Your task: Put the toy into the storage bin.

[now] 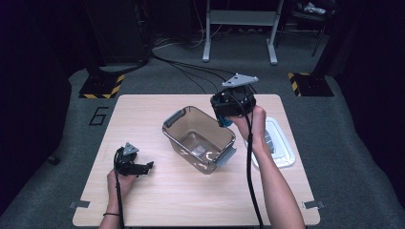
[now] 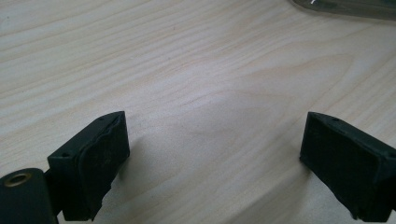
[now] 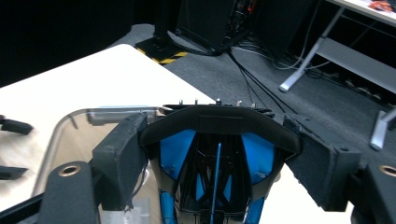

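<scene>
- Black and blue device (image 3: 215,158): clamped between the jaws of the right gripper (image 1: 232,106), held above the far right corner of the clear bin (image 1: 199,138).
- Clear bin: mid-table, grey latches at two ends, small packet on its floor.
- White lid (image 1: 282,143): flat on the table (image 1: 191,200), just right of the bin.
- Left gripper (image 1: 143,167): rests low at the table's near left, jaws wide apart, nothing between them.

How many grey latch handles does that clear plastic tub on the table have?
2 show. One latch handle sits on the clear plastic tub's far-left end, the other latch handle on its near-right end. The right claw covers part of the rim, so another could be hidden.
</scene>
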### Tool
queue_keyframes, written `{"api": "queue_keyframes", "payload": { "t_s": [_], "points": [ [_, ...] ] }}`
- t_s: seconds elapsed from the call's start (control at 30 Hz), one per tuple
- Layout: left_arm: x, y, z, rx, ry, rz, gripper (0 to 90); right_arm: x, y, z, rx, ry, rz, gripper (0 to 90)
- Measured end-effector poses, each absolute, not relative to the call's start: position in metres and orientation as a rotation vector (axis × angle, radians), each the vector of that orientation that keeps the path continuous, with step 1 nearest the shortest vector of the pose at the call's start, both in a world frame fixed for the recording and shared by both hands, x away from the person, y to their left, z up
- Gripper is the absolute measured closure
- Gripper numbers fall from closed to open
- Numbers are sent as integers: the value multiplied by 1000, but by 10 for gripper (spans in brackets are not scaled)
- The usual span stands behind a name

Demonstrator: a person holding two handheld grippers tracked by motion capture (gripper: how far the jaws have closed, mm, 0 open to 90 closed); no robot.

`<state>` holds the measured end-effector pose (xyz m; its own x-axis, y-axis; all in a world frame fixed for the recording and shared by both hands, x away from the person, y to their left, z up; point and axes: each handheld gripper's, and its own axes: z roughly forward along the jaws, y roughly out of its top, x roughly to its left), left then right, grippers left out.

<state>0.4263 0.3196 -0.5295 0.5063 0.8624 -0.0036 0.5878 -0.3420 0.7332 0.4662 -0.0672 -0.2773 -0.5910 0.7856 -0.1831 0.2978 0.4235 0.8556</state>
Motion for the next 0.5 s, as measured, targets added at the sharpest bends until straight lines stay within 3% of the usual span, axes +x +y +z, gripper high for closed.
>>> {"api": "queue_keyframes", "payload": {
  "t_s": [0.5],
  "points": [
    [426,320,-530,2062,1181,510,78,458,-38,-284,841,2182,1138,241]
  ]
}}
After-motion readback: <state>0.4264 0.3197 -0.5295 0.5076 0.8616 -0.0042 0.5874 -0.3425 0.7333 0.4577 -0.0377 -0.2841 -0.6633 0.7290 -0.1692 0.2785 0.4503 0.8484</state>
